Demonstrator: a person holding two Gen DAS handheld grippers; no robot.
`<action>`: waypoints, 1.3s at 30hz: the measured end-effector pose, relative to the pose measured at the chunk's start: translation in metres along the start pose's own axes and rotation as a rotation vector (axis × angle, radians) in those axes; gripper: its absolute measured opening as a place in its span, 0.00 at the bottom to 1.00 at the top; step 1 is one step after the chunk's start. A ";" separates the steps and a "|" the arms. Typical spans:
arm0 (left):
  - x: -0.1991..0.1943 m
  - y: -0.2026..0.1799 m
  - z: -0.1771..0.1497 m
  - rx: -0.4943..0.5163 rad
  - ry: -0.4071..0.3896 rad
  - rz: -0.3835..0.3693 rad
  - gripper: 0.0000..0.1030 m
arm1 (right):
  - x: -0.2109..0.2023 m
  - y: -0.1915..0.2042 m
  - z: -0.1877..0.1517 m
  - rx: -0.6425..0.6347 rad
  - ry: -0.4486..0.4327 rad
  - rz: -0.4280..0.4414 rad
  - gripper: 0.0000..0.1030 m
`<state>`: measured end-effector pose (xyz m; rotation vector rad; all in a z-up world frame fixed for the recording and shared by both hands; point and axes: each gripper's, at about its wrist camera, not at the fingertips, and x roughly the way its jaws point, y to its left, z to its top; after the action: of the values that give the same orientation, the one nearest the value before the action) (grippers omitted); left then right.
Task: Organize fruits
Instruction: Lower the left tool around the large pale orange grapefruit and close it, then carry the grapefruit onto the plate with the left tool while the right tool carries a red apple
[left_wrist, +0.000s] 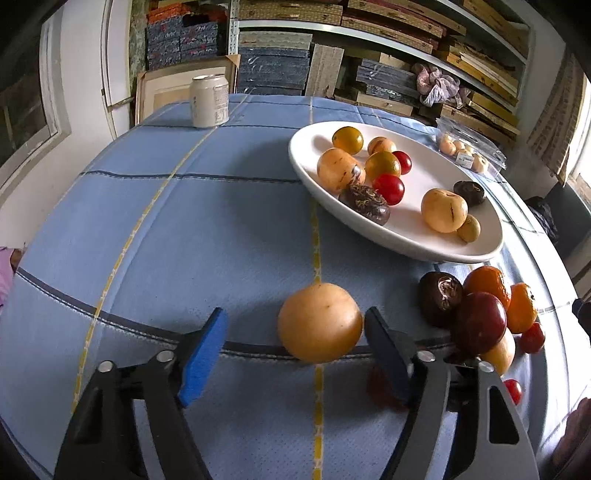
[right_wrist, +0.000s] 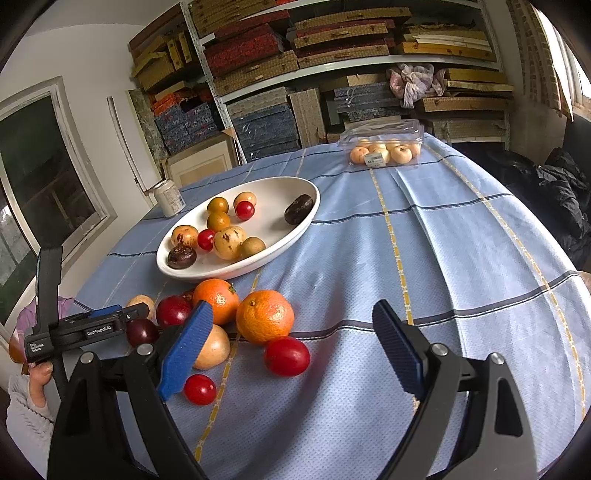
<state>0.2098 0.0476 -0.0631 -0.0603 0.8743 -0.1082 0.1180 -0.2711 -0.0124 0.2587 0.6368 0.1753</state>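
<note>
Blue checked tablecloth (left_wrist: 184, 229) covers table. White oval dish (left_wrist: 436, 240) at middle holds small fruits. Yellow round fruit (left_wrist: 319, 321) near front edge sits between left gripper (left_wrist: 295, 354) pads, right pad touching, left apart. Right gripper (right_wrist: 291, 354) released, empty.

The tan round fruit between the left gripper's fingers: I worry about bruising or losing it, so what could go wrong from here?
1. The tan round fruit sits off-centre in the left gripper, against one finger with a gap to the other; closing could roll it away.
2. That finger stands close to the dark red fruit in the loose pile, which it might nudge.
3. The white plate is already crowded, so a dropped fruit may knock others.
</note>
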 end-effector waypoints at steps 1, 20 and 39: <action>0.001 -0.001 0.000 -0.003 0.002 -0.009 0.69 | 0.000 0.001 0.000 -0.001 0.002 0.001 0.83; -0.005 -0.011 0.001 0.051 -0.047 0.010 0.45 | 0.004 0.009 -0.020 -0.122 0.108 -0.097 0.80; -0.002 -0.015 0.000 0.064 -0.028 0.005 0.45 | 0.042 0.017 -0.018 -0.169 0.234 -0.023 0.37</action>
<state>0.2073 0.0330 -0.0605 0.0002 0.8425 -0.1302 0.1393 -0.2418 -0.0448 0.0682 0.8519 0.2378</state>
